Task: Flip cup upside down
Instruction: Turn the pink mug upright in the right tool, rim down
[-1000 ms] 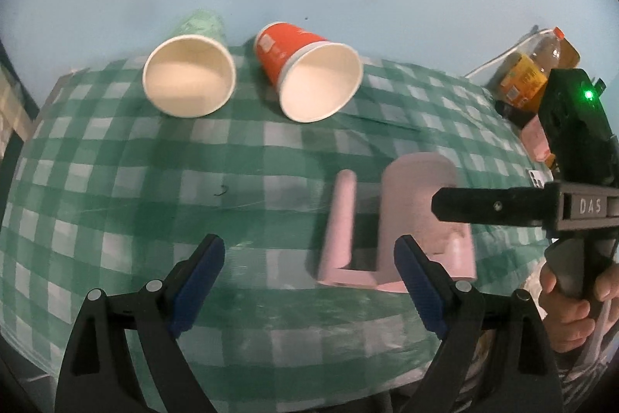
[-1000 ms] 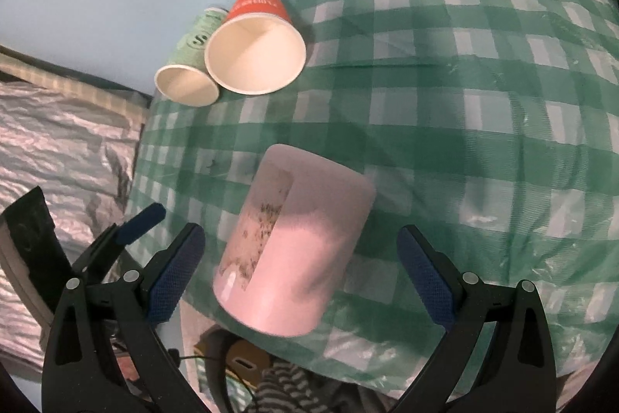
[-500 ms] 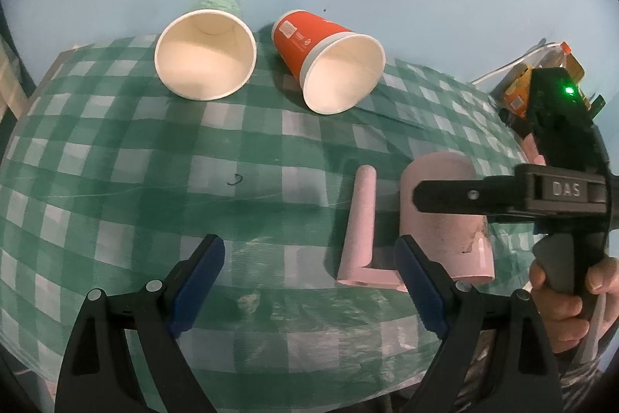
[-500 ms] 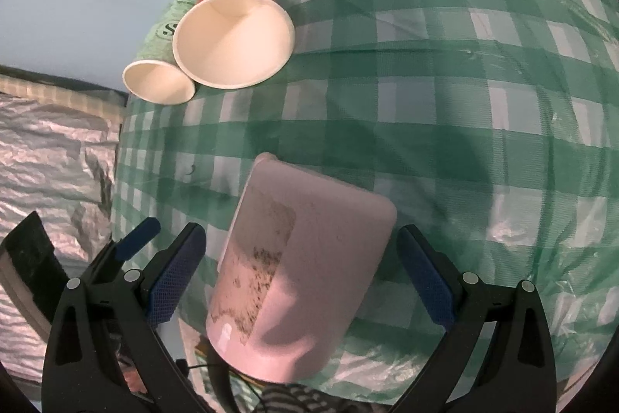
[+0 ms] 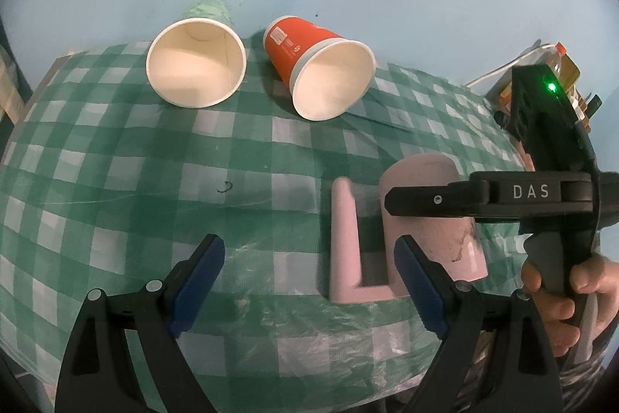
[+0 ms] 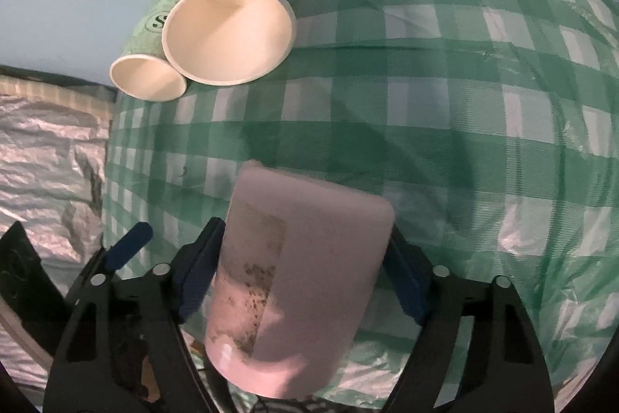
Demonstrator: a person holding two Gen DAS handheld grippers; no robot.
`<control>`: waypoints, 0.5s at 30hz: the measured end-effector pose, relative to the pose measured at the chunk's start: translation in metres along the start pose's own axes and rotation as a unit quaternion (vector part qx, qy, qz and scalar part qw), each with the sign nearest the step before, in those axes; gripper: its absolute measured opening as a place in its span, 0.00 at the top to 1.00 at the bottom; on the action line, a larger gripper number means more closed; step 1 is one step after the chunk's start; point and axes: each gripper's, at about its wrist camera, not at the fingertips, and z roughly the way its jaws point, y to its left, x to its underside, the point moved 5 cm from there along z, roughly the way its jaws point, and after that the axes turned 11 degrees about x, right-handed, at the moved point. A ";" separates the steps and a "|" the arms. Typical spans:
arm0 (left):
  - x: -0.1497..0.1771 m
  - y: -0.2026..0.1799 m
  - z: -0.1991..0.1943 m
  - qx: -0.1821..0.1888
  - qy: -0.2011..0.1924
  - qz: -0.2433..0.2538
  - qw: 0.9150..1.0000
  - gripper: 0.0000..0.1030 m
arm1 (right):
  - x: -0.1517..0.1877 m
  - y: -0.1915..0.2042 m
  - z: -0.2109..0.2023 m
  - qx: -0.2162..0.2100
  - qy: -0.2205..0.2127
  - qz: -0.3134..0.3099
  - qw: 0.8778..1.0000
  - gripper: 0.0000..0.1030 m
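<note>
A pink mug (image 6: 298,273) with a scuffed label patch lies on its side near the front edge of the green checked tablecloth (image 6: 445,111). My right gripper (image 6: 300,271) has its blue pads pressed on both sides of the mug body. In the left wrist view the mug (image 5: 425,219) shows with its handle (image 5: 344,239) pointing left, and the right gripper's black finger (image 5: 445,200) crosses over it. My left gripper (image 5: 309,281) is open and empty, just in front of the handle.
A red paper cup (image 5: 321,68) and a green paper cup (image 5: 197,60) lie on their sides at the table's back, mouths toward me. Bottles (image 5: 561,64) stand at the far right. Crinkled silver sheeting (image 6: 46,149) lies beyond the table's left edge.
My right gripper has closed from wide open onto the pink mug. The left gripper has stayed open and drawn back slightly.
</note>
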 end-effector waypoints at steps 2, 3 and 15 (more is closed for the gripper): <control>0.000 0.001 -0.001 0.001 -0.003 -0.003 1.000 0.12 | 0.000 -0.001 -0.001 -0.011 -0.006 -0.002 1.000 0.27; 0.000 0.002 -0.002 0.002 -0.005 -0.005 1.000 0.12 | 0.000 -0.002 -0.002 -0.019 -0.009 -0.004 1.000 0.27; 0.015 -0.001 -0.018 -0.007 -0.047 -0.002 0.999 0.12 | 0.025 0.011 -0.052 -0.002 -0.183 -0.107 0.977 0.29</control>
